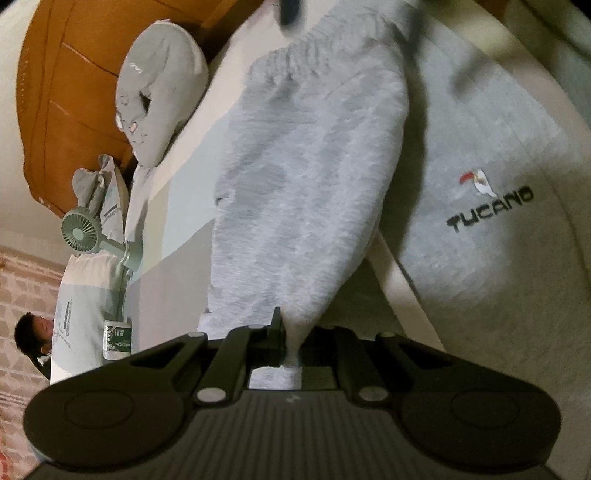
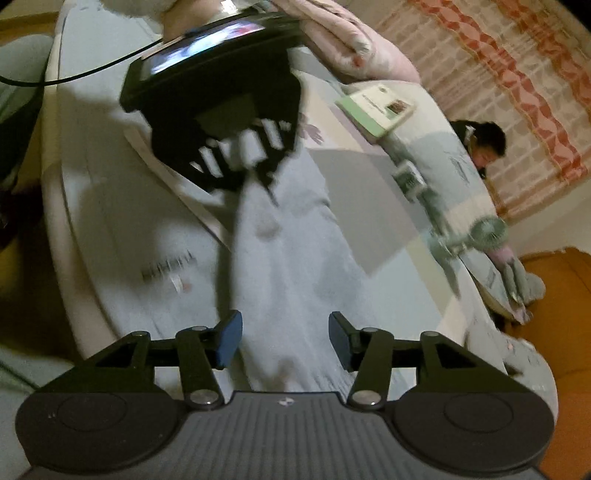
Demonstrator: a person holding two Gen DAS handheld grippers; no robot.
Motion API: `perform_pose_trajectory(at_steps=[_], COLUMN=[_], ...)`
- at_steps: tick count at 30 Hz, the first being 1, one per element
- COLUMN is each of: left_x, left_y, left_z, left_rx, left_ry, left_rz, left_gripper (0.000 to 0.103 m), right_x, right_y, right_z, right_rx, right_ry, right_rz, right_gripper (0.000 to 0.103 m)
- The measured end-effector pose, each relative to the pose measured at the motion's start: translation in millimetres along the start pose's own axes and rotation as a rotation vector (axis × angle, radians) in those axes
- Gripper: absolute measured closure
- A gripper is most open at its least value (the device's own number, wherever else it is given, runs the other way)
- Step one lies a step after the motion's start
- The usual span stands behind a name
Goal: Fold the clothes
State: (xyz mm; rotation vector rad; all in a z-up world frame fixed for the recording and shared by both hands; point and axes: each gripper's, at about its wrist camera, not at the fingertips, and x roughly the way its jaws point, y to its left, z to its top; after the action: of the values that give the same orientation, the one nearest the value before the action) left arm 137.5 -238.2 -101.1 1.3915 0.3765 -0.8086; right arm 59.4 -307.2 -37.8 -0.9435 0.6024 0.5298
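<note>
A grey sweatshirt with a TUCANO logo lies flat on the bed. Its grey sleeve is lifted off the body of the garment, and my left gripper is shut on the sleeve's near end. In the right wrist view the same sleeve runs from the left gripper, which is pinching it, down between my right gripper's blue pads. My right gripper is open around the sleeve's cuff end without pinching it. A dark blur at the top edge is the right gripper.
The bed sheet carries a grey pillow, a small green fan, a paper roll and a flat box. A pink blanket lies at one end. A person's head shows beside the bed, and an orange headboard stands behind.
</note>
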Motion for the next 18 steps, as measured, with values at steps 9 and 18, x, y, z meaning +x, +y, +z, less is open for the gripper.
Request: perform_pose_trajectory(at_steps=[9, 18], left_x=[-2.6, -10.5], left_y=[-0.6, -6.2], left_z=[-9.1, -40.0], left_rx=[-0.016, -0.022], left_ry=[-0.037, -0.01], left_rz=[0.032, 0.141], left_gripper=[0.092, 0.065], right_x=[67.9, 66.1], right_y=[36.1, 29.7], right_z=[17.7, -3.6], right_rx=[-0.049, -0.027], right_ry=[0.134, 0.213], right_rz=[-0.152, -0.204], right_gripper=[0.046, 0.049])
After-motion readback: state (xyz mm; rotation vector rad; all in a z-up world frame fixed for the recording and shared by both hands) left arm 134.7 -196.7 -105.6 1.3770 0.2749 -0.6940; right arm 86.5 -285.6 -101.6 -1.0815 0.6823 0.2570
